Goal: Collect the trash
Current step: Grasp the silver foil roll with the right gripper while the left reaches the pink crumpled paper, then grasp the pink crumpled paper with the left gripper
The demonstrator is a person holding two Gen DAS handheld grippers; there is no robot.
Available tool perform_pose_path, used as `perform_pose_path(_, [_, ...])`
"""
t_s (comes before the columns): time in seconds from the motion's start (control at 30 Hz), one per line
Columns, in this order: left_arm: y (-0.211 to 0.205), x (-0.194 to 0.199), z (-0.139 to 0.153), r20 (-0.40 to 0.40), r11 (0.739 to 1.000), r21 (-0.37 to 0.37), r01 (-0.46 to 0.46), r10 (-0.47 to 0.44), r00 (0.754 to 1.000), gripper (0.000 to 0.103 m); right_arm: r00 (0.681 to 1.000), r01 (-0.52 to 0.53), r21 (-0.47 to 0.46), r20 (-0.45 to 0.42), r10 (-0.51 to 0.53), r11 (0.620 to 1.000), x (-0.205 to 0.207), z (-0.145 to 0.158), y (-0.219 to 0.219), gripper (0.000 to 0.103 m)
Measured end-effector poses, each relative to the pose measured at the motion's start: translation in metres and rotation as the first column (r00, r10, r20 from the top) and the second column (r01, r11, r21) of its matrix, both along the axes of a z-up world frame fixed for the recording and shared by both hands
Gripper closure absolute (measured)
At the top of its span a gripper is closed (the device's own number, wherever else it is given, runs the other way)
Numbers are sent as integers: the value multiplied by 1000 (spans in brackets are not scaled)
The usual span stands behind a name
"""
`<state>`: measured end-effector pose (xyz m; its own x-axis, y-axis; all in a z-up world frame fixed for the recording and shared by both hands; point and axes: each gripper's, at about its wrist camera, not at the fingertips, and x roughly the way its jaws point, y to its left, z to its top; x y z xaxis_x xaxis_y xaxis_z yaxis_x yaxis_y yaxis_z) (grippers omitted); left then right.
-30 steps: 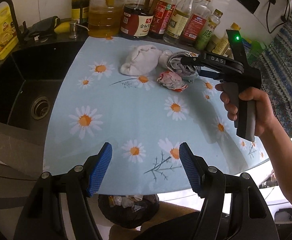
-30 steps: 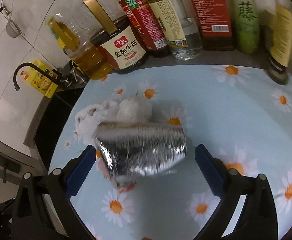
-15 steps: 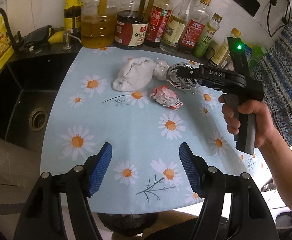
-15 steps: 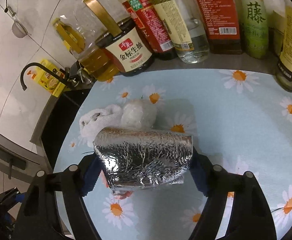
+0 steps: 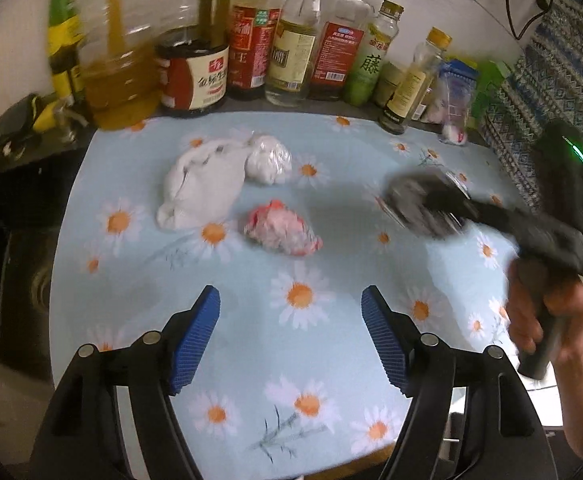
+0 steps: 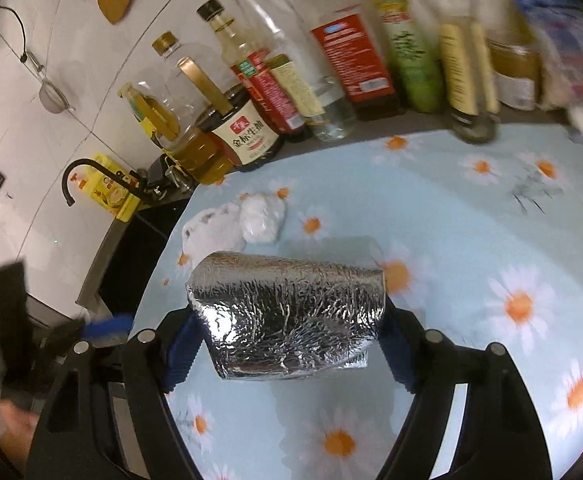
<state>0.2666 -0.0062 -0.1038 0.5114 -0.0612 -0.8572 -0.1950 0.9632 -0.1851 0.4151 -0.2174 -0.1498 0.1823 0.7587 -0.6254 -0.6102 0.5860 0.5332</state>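
Right wrist view: the right gripper point(image 6: 287, 340) pinches a crumpled silver foil wrapper point(image 6: 287, 316) between its blue ribbed pads, one pad pressed to each end; its jaws have just been closing onto this wrapper, which hangs clear above the pale blue daisy-print worktop point(image 6: 471, 240). Beyond it, on the worktop, a crumpled white cloth-like wad point(image 6: 211, 228) lies touching a small white plastic-wrapped ball point(image 6: 263, 216). A row of oil and sauce bottles point(image 6: 331, 80) stands along the far edge against the white tiled wall, and a black faucet point(image 6: 87, 172) curves over the dark sink at left. Left wrist view: the left gripper point(image 5: 291, 340) hovers above the worktop point(image 5: 331, 360) with jaws spread and nothing between them, having just been opening slightly. Ahead of it lie the white wad point(image 5: 203, 188), the white ball point(image 5: 269, 158) touching it, and, just nearer, a crumpled pink-and-red wrapper point(image 5: 281, 232) lying apart from both. At right, blurred by motion, a person's hand point(image 5: 547, 312) grips the handle of the right gripper point(image 5: 423, 204), which carries the foil wrapper point(image 5: 407, 200) above the worktop.
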Motion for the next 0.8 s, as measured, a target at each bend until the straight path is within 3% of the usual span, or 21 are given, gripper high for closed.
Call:
perform_pose_path(0.17, [-1,36,-6,-14,998,28,48,-48,999,32,999,44,16,-18,-43,999,-24,-4,-41,26])
perform_pose_path(0.33, [6,69,-35,-81,998,20,63,-61,995,32,995,88,29,-48,-87,996,-43,-9,-68,26])
perform_pose_path(0.57, [7,94,-69,-148,994,49,94,-86,985,33,990,116,36,-78,-113,993,-63,-15,-81,26])
perform_pose_path(0.8, [14,103,-78,-151,995,57,80,-71,986,41,988,133,36,-89,-129,990,-70,-18,-86,26])
